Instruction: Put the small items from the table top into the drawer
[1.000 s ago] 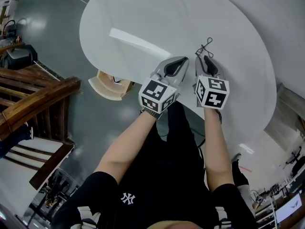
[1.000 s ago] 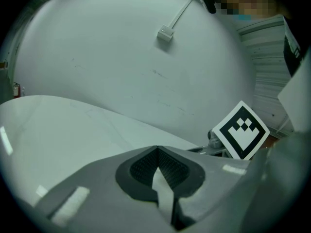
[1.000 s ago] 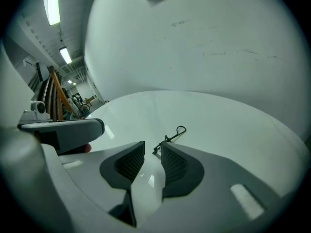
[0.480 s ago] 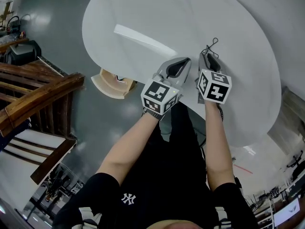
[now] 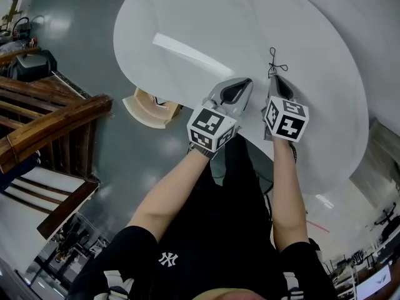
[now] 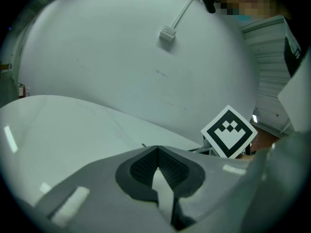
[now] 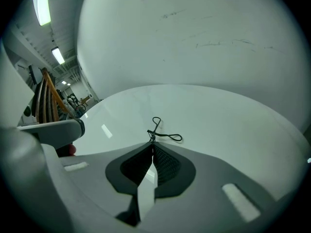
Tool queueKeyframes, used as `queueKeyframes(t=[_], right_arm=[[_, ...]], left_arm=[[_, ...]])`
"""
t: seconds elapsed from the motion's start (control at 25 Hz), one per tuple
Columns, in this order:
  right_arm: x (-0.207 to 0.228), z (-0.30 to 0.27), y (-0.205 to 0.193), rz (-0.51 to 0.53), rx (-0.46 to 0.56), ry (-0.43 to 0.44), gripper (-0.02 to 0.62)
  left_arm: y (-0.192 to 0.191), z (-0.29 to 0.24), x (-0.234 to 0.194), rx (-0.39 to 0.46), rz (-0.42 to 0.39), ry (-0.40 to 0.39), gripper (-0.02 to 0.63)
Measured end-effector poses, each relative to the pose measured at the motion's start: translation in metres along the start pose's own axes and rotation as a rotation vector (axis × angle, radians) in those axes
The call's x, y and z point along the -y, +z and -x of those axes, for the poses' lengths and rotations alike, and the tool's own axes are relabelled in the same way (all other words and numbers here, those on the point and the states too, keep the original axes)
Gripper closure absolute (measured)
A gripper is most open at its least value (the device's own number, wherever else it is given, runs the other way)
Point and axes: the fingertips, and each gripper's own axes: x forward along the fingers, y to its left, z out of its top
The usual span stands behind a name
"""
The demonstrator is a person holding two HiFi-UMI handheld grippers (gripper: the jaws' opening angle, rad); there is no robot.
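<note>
A thin black wire item with two small loops (image 5: pixel 274 65) lies on the white round table (image 5: pixel 250 24). My right gripper (image 5: pixel 273 79) has just been closing, and its jaws now meet on the item's near end. In the right gripper view the loops (image 7: pixel 154 131) stick out just beyond the closed tips of the right gripper (image 7: pixel 152 143). Beside it on the left my left gripper (image 5: pixel 249 80) is shut with nothing in it, just above the table. In the left gripper view the left gripper (image 6: pixel 156 148) has its pads touching.
A light wooden drawer-like box (image 5: pixel 147 108) sticks out below the table's near left edge. A dark wooden railing (image 5: pixel 50 127) stands on the grey floor at the left. The right gripper's marker cube (image 6: pixel 228 132) shows beside the left one.
The right gripper's jaws, open around the black wire item before, have shut on its near end. Both hands have stayed almost where they were.
</note>
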Motion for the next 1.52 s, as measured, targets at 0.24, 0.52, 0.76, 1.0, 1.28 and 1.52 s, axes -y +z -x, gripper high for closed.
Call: queueKeyframes(t=[0.24, 0.52, 0.76, 1.0, 1.28, 1.52], right_arm=[[-0.018, 0.022, 0.011, -0.009, 0.056, 0.055, 0.563], [-0.052, 0.043, 0.028, 0.028, 0.106, 0.123, 0.563], [-0.085, 0.057, 0.038, 0.065, 0.136, 0.176, 0.563], [-0.132, 0.077, 0.051, 0.123, 0.171, 0.238, 0.563], [-0.185, 0.094, 0.069, 0.179, 0.21, 0.297, 0.563], [-0.226, 0.11, 0.076, 0.216, 0.235, 0.336, 0.563]], left_arm=[[0.012, 0.014, 0.004, 0.022, -0.001, 0.007, 0.605], [0.028, 0.035, 0.003, 0.054, -0.003, 0.035, 0.606], [0.04, 0.058, 0.0, 0.086, -0.017, 0.057, 0.605], [0.061, 0.095, -0.011, 0.13, -0.027, 0.096, 0.606], [0.083, 0.141, -0.026, 0.173, -0.034, 0.143, 0.606], [0.096, 0.179, -0.036, 0.209, -0.031, 0.174, 0.606]])
